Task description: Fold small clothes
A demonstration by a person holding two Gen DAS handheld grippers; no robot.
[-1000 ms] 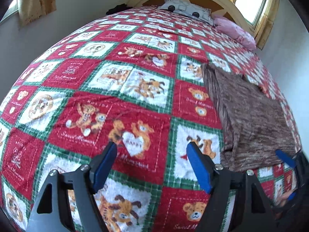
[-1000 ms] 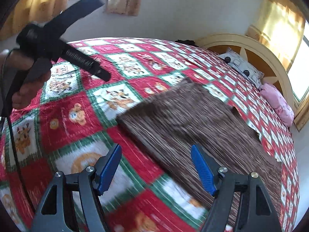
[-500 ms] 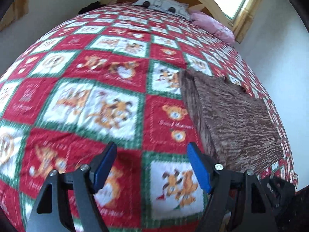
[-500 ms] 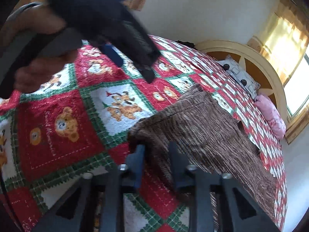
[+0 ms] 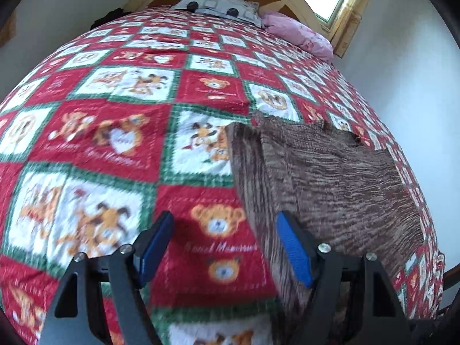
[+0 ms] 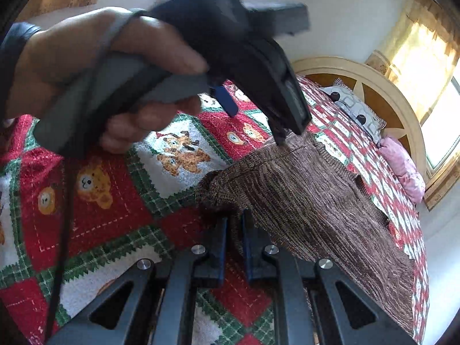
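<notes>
The right claw (image 6: 233,231) is pressed together, pinching the near corner of the brown knit garment (image 6: 310,201), which lies on the teddy-bear quilt (image 5: 115,132) of the bed; the left claw (image 5: 222,247) is spread wide, holding nothing, its right finger over the garment's left edge.

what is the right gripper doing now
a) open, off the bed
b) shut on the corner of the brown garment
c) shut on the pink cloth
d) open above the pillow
b: in the right wrist view the right gripper has its jaws nearly together, pinching the near corner of the brown garment.
</notes>
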